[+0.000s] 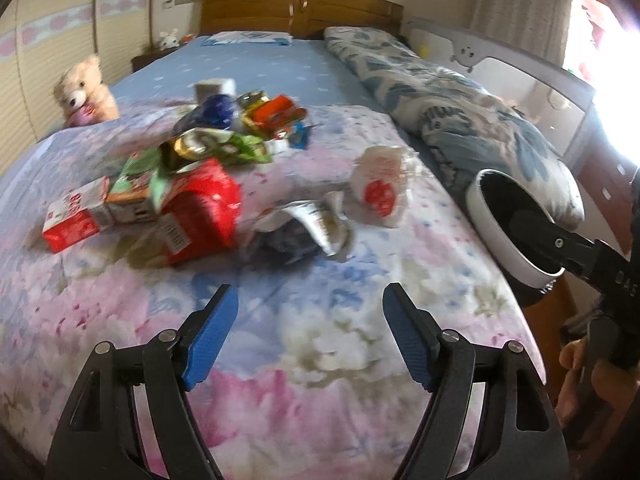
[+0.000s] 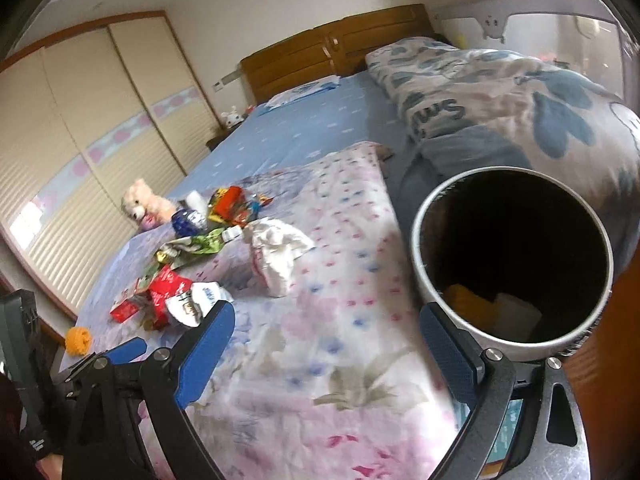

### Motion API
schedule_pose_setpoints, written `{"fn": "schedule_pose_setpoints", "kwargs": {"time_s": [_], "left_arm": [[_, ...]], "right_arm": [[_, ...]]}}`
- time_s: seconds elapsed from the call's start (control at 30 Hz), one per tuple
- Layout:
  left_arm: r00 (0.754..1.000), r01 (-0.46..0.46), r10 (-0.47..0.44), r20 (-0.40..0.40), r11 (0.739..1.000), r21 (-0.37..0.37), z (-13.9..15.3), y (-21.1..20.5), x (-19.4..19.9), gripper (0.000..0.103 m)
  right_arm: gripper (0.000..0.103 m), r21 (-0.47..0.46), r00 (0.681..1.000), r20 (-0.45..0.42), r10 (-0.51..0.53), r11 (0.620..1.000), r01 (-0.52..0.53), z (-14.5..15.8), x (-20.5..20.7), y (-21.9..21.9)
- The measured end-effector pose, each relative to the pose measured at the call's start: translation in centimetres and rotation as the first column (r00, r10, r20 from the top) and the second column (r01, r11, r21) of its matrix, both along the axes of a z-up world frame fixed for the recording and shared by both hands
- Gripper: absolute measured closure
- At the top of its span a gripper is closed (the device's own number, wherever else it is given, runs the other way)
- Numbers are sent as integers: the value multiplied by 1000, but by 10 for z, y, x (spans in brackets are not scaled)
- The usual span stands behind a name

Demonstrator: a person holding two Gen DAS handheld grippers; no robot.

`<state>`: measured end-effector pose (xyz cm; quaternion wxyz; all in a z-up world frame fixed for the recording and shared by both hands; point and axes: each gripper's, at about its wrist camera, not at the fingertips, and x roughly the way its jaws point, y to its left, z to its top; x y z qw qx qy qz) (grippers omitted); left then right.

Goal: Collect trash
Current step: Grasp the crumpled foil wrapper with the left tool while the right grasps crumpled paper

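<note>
Trash lies in a heap on the floral bedspread (image 1: 280, 360): a red carton (image 1: 72, 216), a red bag (image 1: 200, 212), a green wrapper (image 1: 236, 144), a silver foil wrapper (image 1: 308, 220) and a white plastic bag (image 1: 380, 188). My left gripper (image 1: 310, 320) is open and empty, just short of the foil wrapper. A white bin (image 2: 512, 264) with a dark inside sits at the bed's right edge; it holds a yellow and a white piece. My right gripper (image 2: 328, 344) is open, its right finger by the bin rim. The heap shows in the right wrist view (image 2: 188, 276) too.
A teddy bear (image 1: 86, 92) sits at the bed's left side. A folded blue-patterned quilt (image 1: 460, 112) lies along the right. A wooden headboard (image 1: 300, 8) is at the far end. An orange ball (image 2: 78, 340) lies near the bed's left edge.
</note>
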<state>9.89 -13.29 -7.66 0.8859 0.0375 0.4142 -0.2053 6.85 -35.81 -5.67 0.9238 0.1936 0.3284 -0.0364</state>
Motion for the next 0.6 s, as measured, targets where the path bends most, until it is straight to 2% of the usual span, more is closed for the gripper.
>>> {"fn": "schedule_pose_setpoints", "kwargs": {"time_s": [0.43, 0.6], "left_arm": [[999, -23, 24, -39, 1000, 10, -5, 13, 28, 26], [998, -8, 8, -70, 1000, 5, -10, 4, 41, 27]], "right_arm": [[10, 40, 998, -21, 61, 997, -60, -16, 41, 17], [22, 46, 995, -36, 90, 995, -88, -21, 67, 21]]}}
